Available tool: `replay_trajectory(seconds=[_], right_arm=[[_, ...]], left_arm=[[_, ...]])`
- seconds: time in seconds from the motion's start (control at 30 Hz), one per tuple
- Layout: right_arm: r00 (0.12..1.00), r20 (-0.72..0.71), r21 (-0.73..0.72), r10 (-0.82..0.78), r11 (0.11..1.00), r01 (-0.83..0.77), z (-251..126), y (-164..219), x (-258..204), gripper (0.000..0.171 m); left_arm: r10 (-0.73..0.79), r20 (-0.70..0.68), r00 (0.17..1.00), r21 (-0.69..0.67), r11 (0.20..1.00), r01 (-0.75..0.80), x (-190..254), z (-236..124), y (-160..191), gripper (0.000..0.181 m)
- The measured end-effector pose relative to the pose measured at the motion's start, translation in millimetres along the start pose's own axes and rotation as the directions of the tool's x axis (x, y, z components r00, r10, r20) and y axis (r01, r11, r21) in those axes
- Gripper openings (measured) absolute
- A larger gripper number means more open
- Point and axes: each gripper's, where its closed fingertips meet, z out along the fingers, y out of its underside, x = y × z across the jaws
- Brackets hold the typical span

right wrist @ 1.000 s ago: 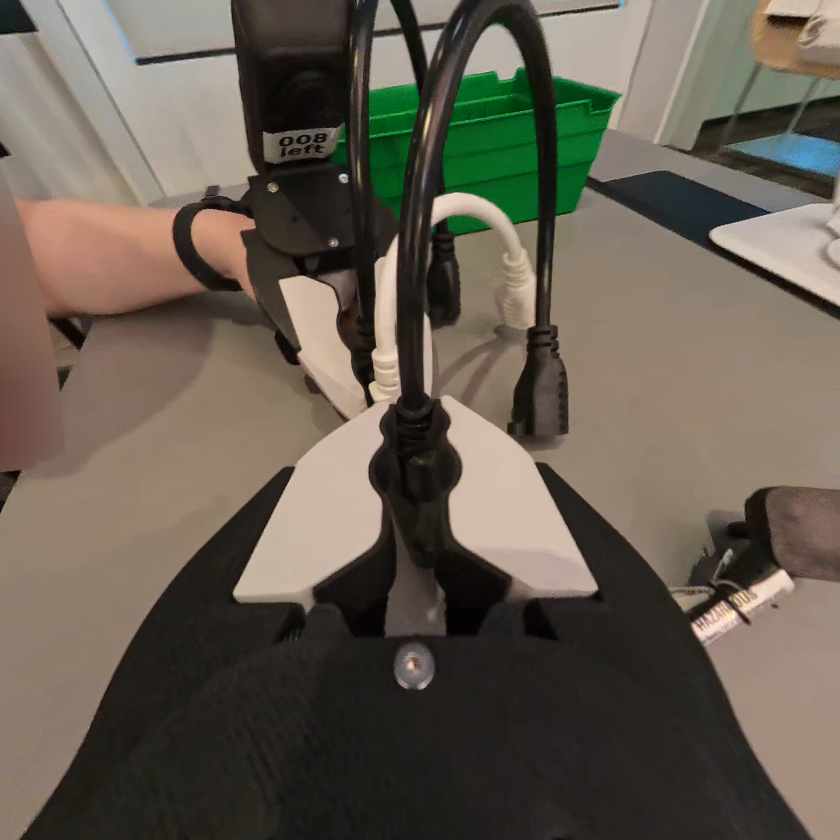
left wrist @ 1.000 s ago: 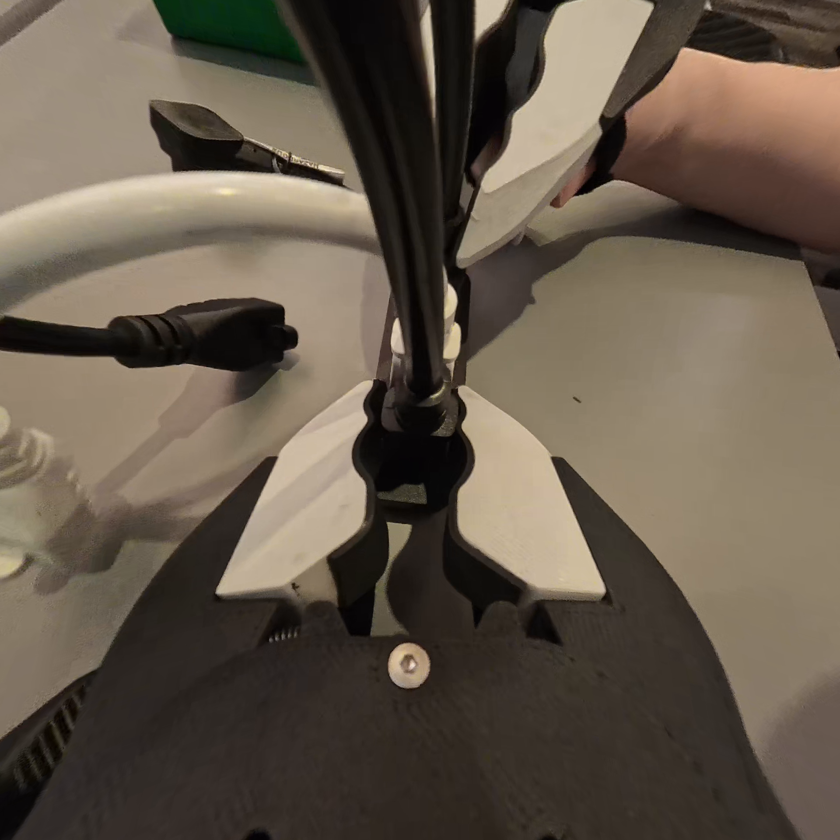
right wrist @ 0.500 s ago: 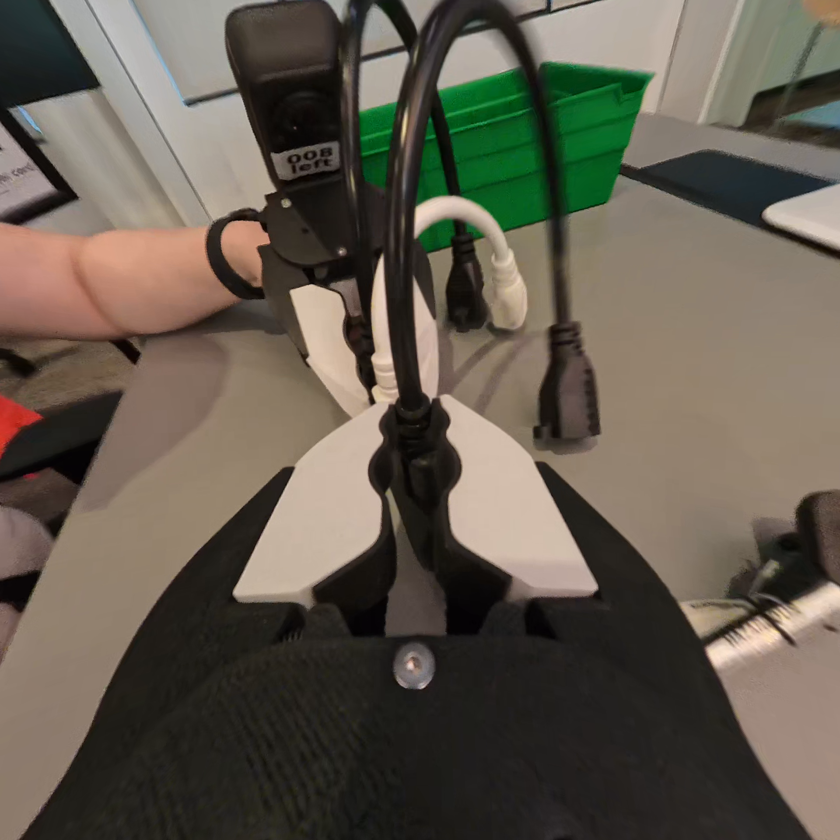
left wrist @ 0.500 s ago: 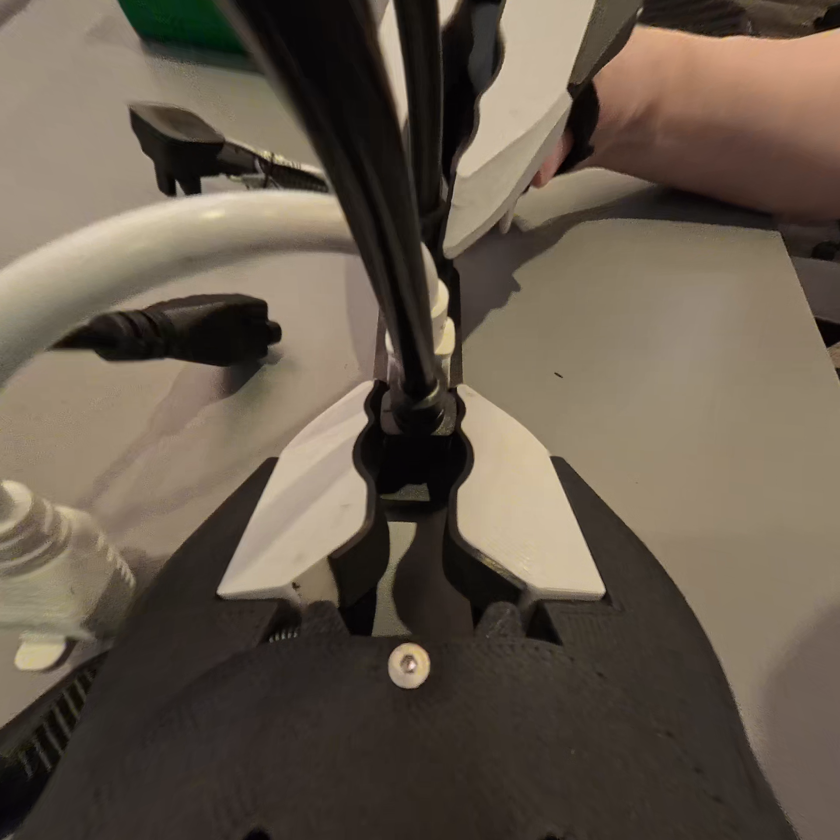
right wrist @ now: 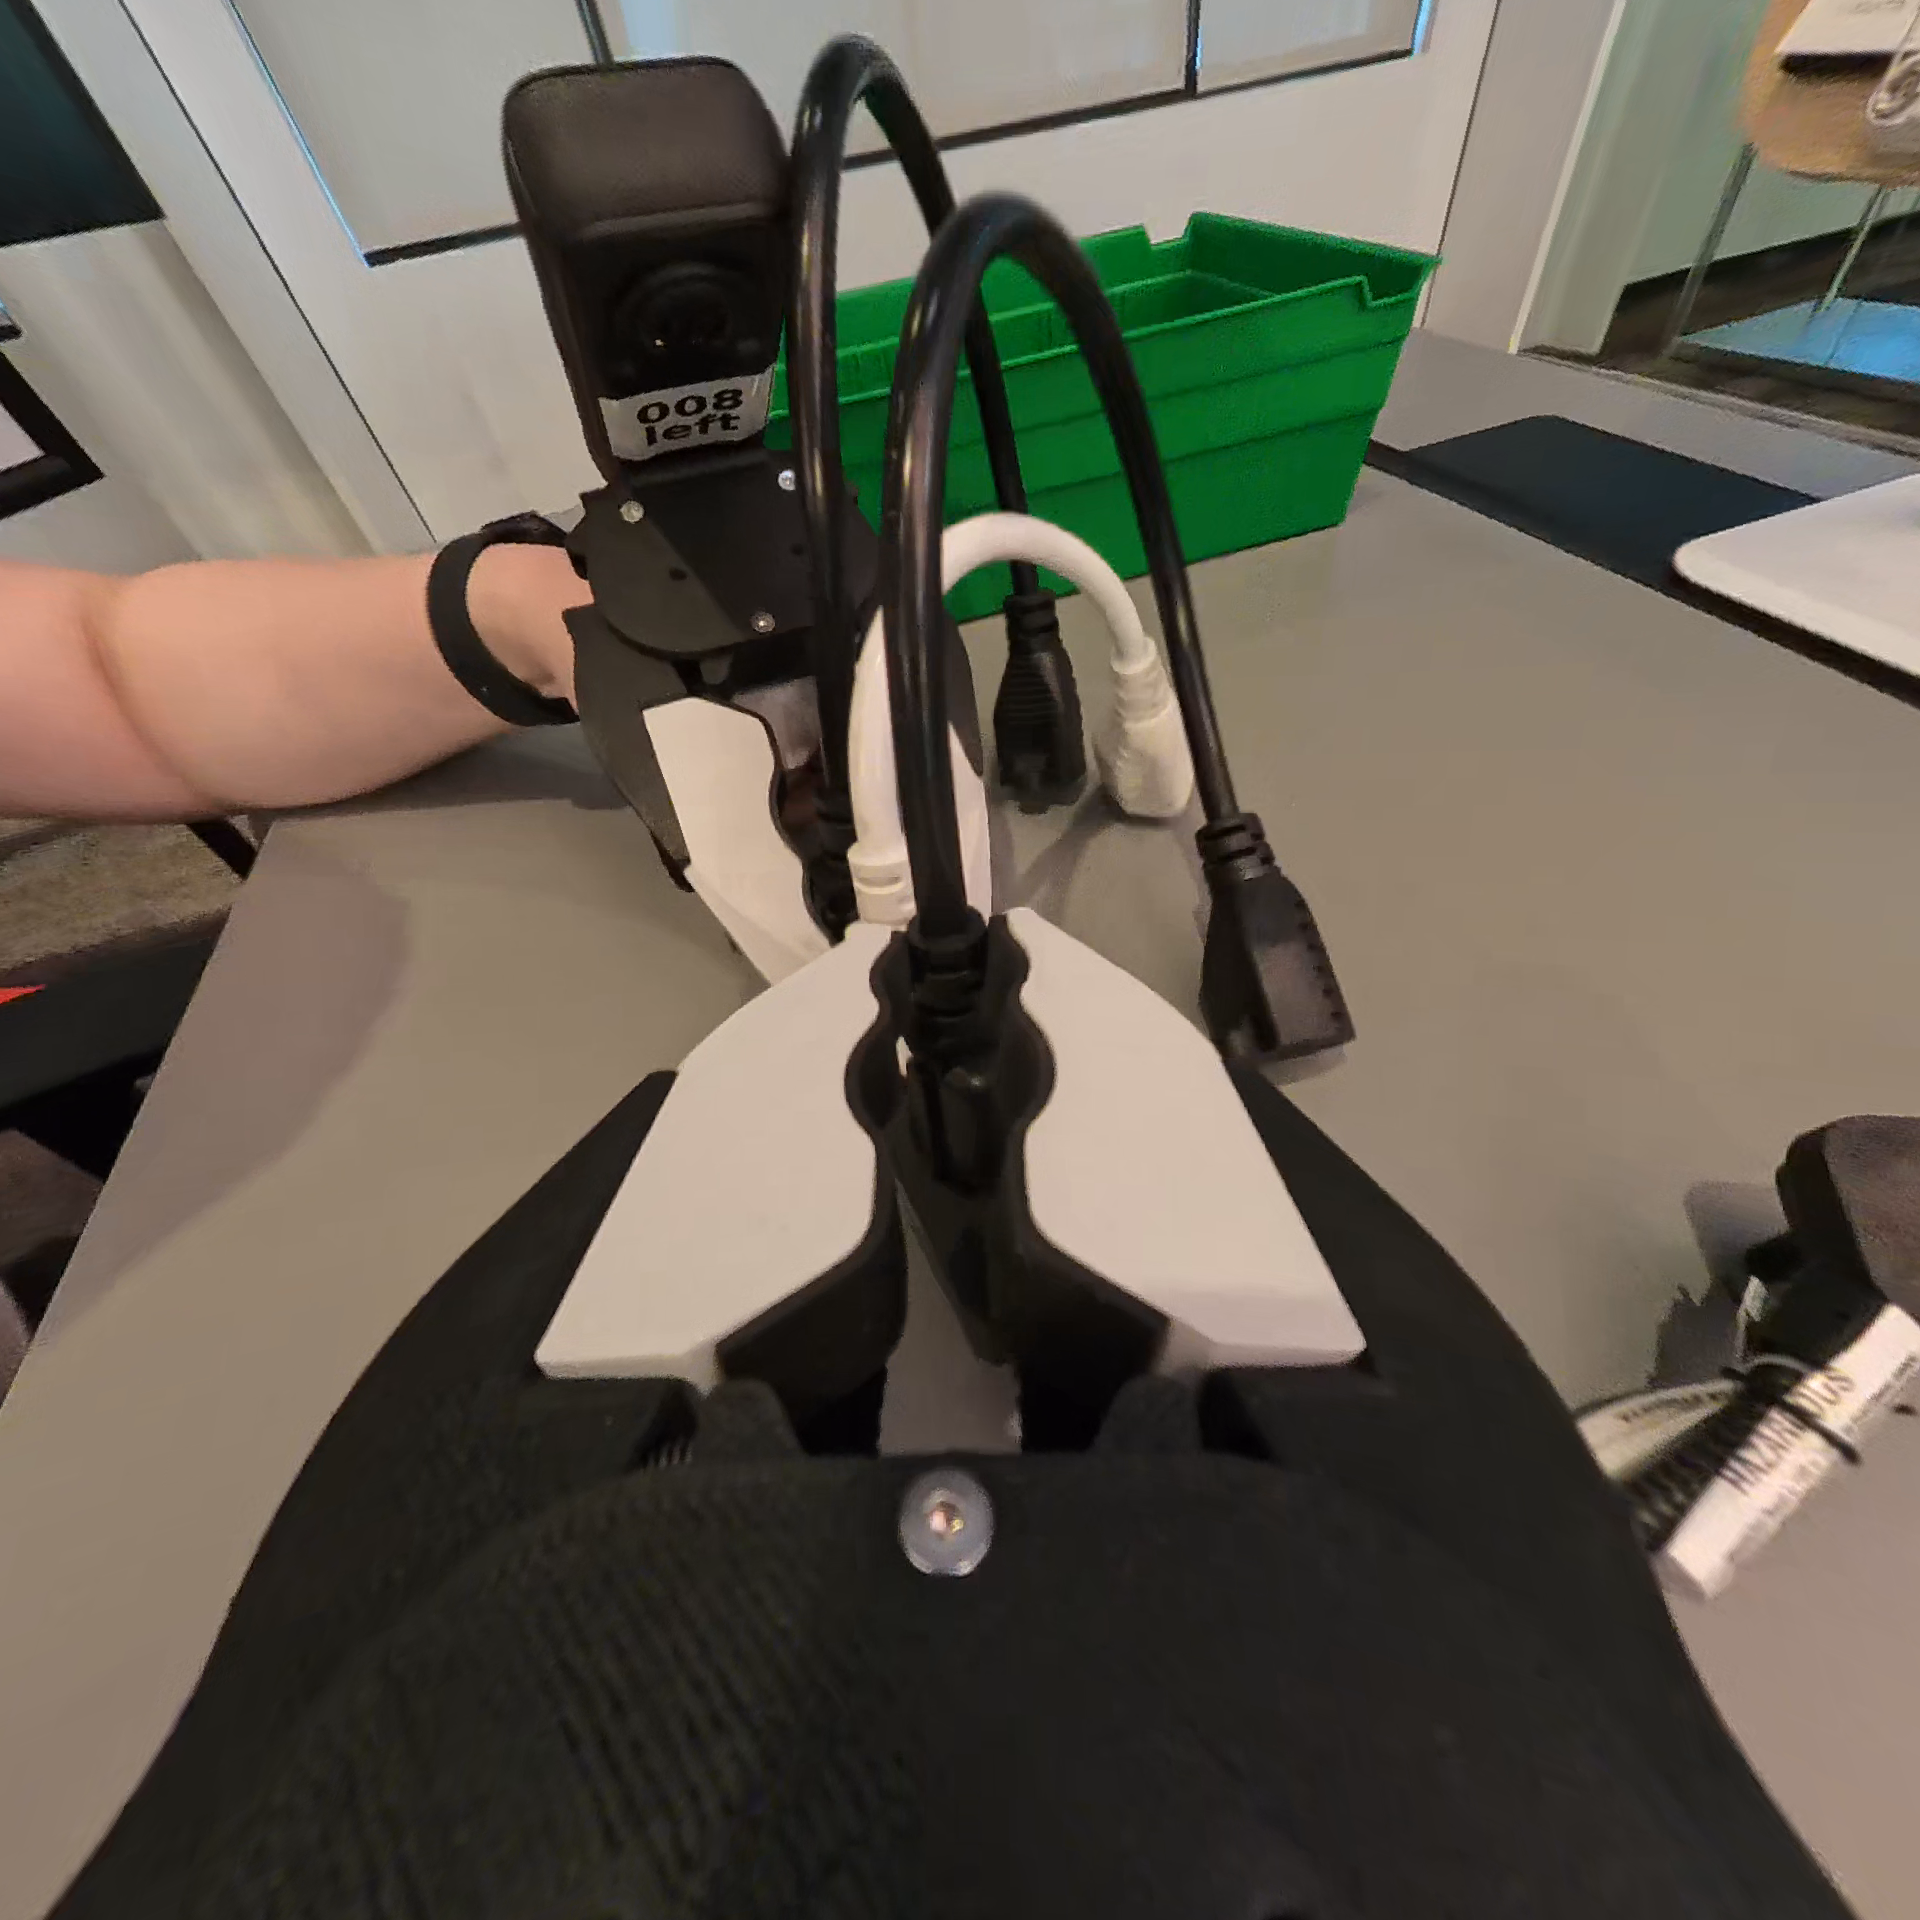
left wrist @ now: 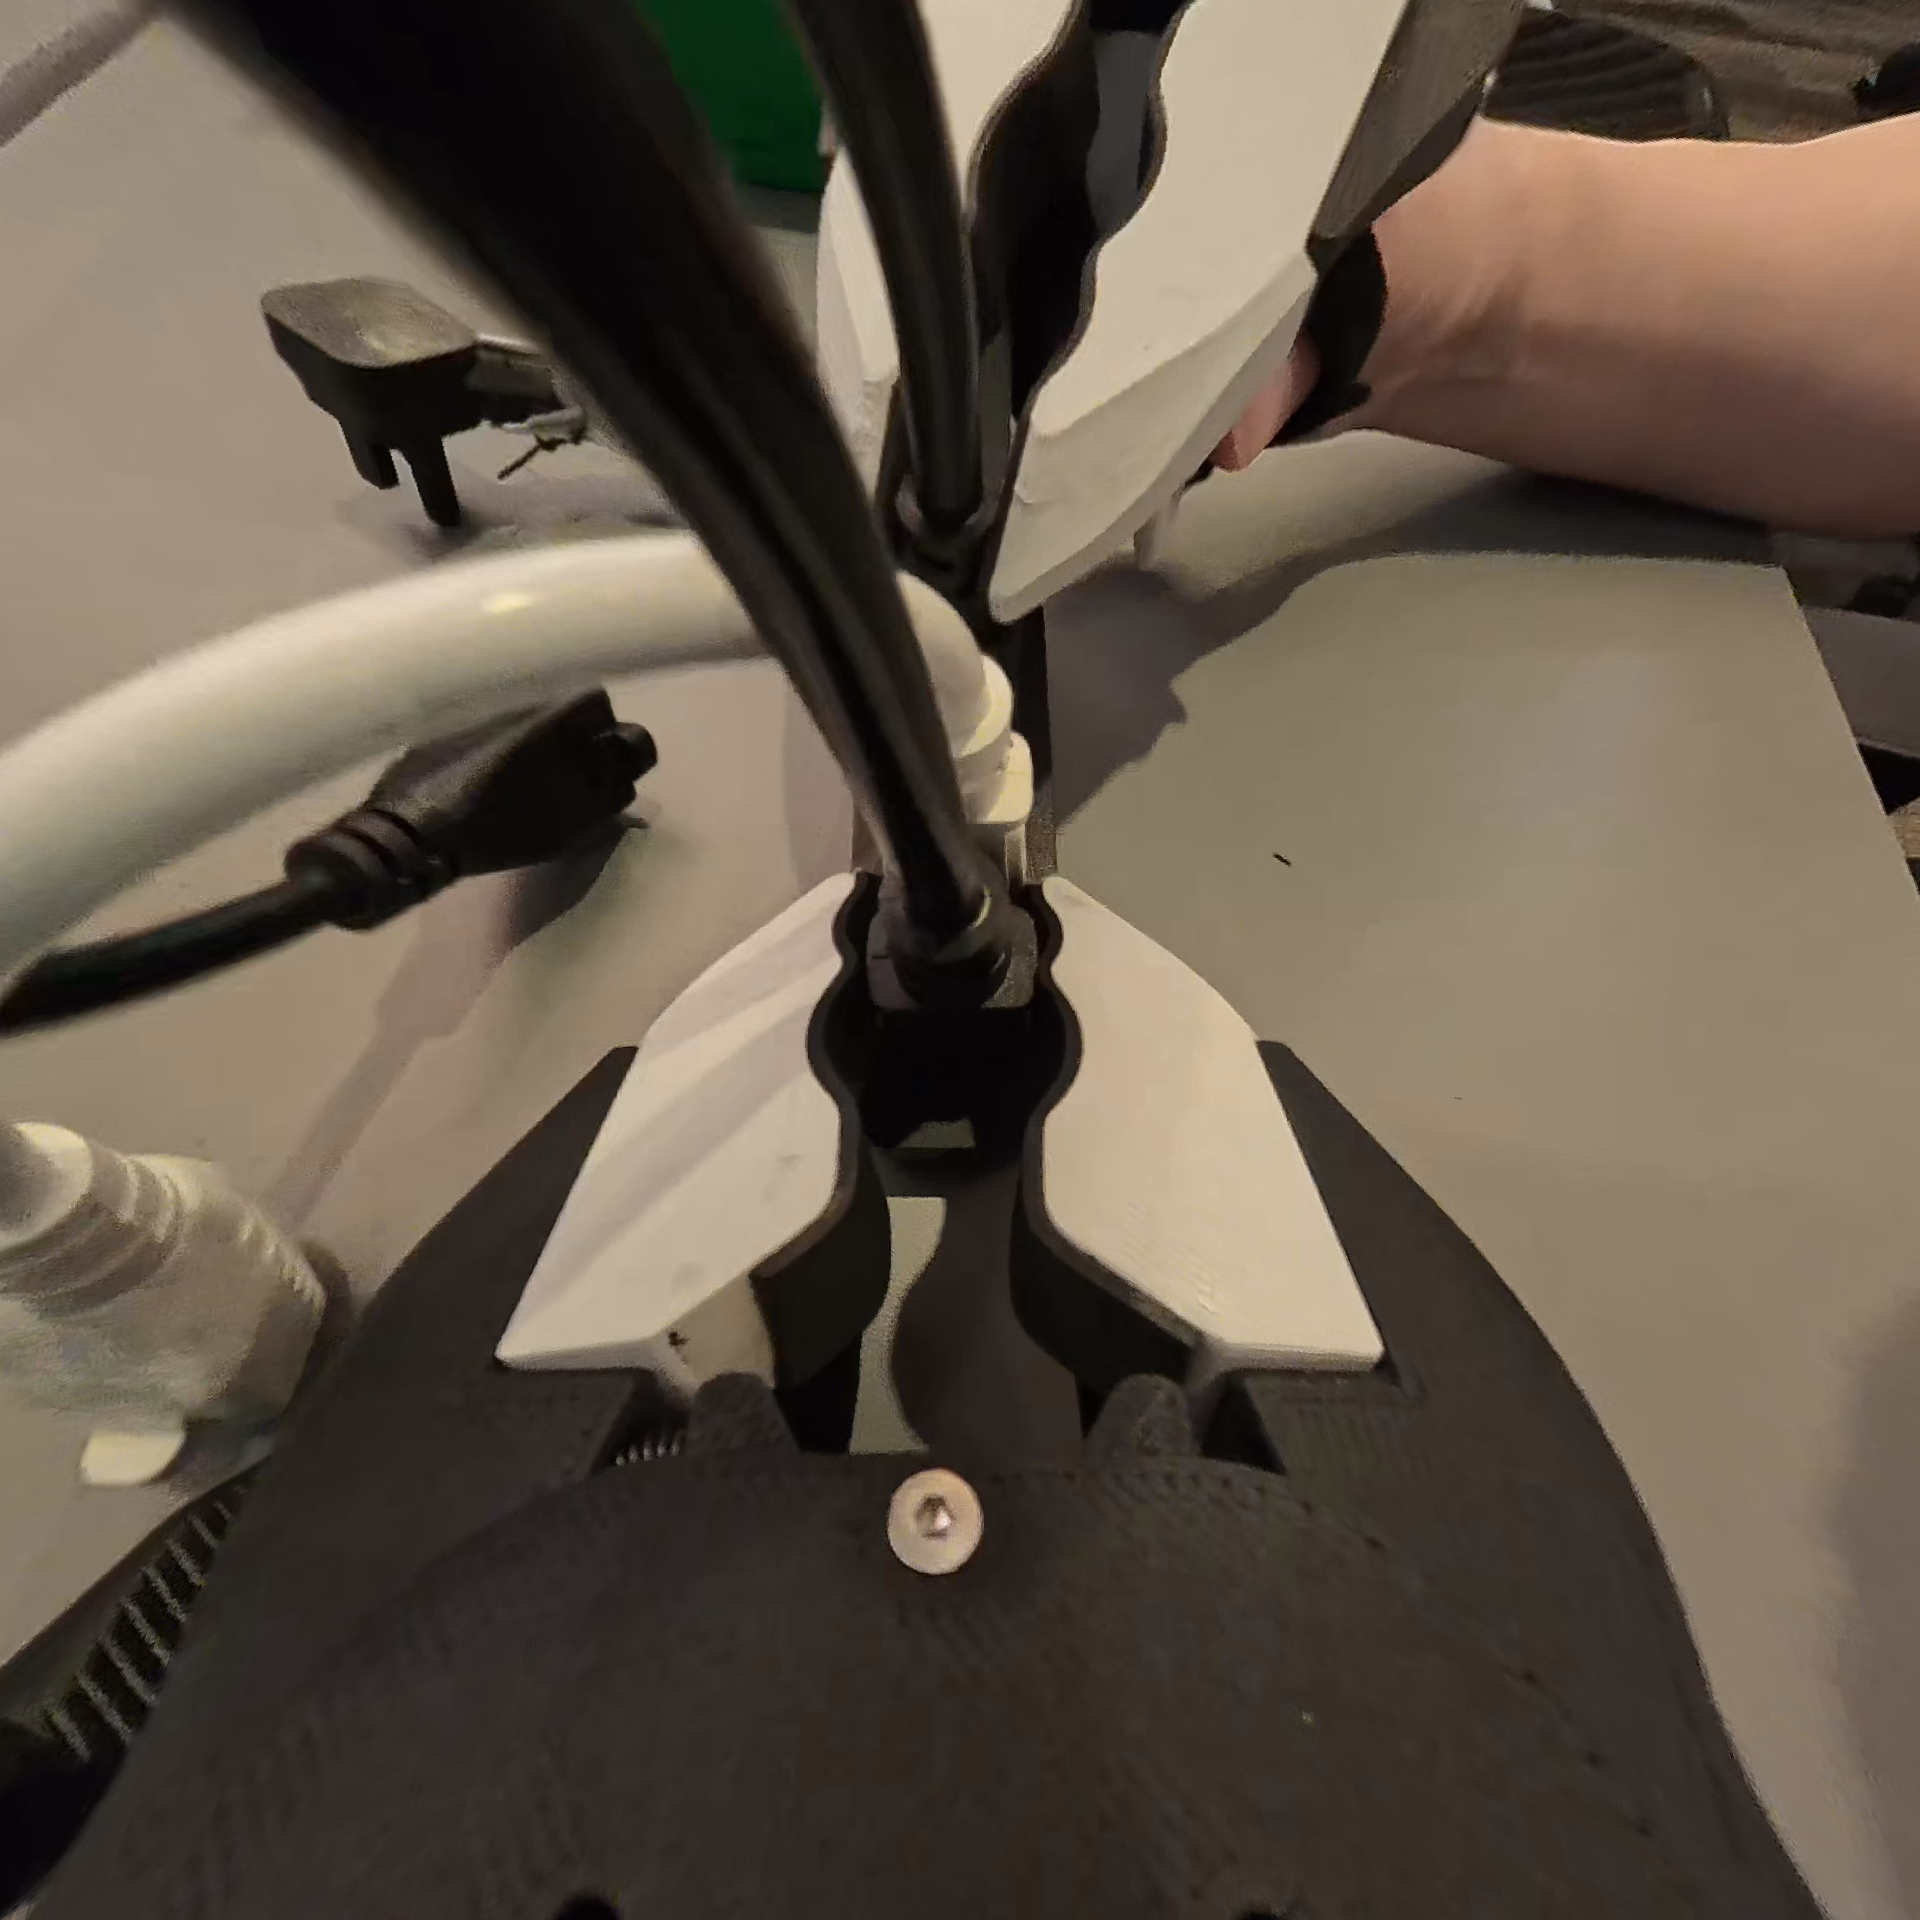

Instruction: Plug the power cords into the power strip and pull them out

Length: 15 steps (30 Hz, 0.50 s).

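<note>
Since a second ago both wrist views have tilted. In the left view the loose white connector (left wrist: 135, 1288) has come into the lower-left corner and the loose black connector (left wrist: 499, 790) sits lower. In the right view the green bin (right wrist: 1195, 405) has slid right and the dangling black socket end (right wrist: 1273, 987) hangs lower and farther right.

Left gripper (left wrist: 945, 914): fingers closed on a black plug (left wrist: 940, 961), its cord rising up and away.
Right gripper (right wrist: 951, 935): fingers closed on another black plug (right wrist: 951, 1049), its cord arching overhead and down to the socket end.
Between the two, a white plug (right wrist: 883, 883) stands in line; its white cord (right wrist: 1023, 540) loops over to the far side.

The power strip is mostly hidden under plugs and grippers. Only a narrow dark edge (left wrist: 1034, 727) shows in the left view, running from one gripper toward the other across the grey table (left wrist: 1455, 935).

- Long axis: the strip seems to lie along the line joining the grippers, with plugs standing upright from it.
- Each plug sits directly between its own fingertips, so the pull would be straight up the plug's axis, away from the table.
- Whether either plug is seated or already free: cannot tell.

A loose black wall plug (left wrist: 374, 353) lies off to the side.
</note>
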Motion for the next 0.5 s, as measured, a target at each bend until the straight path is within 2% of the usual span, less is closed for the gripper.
replay_trajectory(seconds=[0.07,0.13,0.23,0.33,0.43,0.5], right_arm=[[1.0,0.019,-0.024,-0.02,1.0,0.021,-6,7,-4,0.012],[1.0,0.007,0.006,-0.005,1.0,0.005,-3,2,-5,0.012],[0.998,-0.017,0.002,-0.063,0.998,0.063,6,-5,-5,0.012],[0.998,0.02,-0.002,-0.064,0.998,0.064,-4,1,-7,0.012],[1.0,0.022,0.055,-0.009,0.998,0.007,5,-6,-7,0.012],[0.999,0.023,0.045,-0.034,0.998,0.033,6,-6,-8,0.013]], left_arm=[[0.006,-0.022,1.0,-0.025,1.0,-0.007,4,0,4,0.028],[0.004,-0.027,1.0,-0.01,1.0,-0.004,4,-1,3,0.027],[0.01,-0.006,1.0,-0.01,1.0,-0.01,1,-3,0,0.027],[0.006,-0.037,0.999,-0.027,1.0,-0.007,7,-2,3,0.027],[-0.011,-0.052,0.999,-0.003,1.0,0.011,6,-6,2,0.027],[-0.013,-0.037,0.999,-0.006,1.0,0.012,5,-6,1,0.027]])
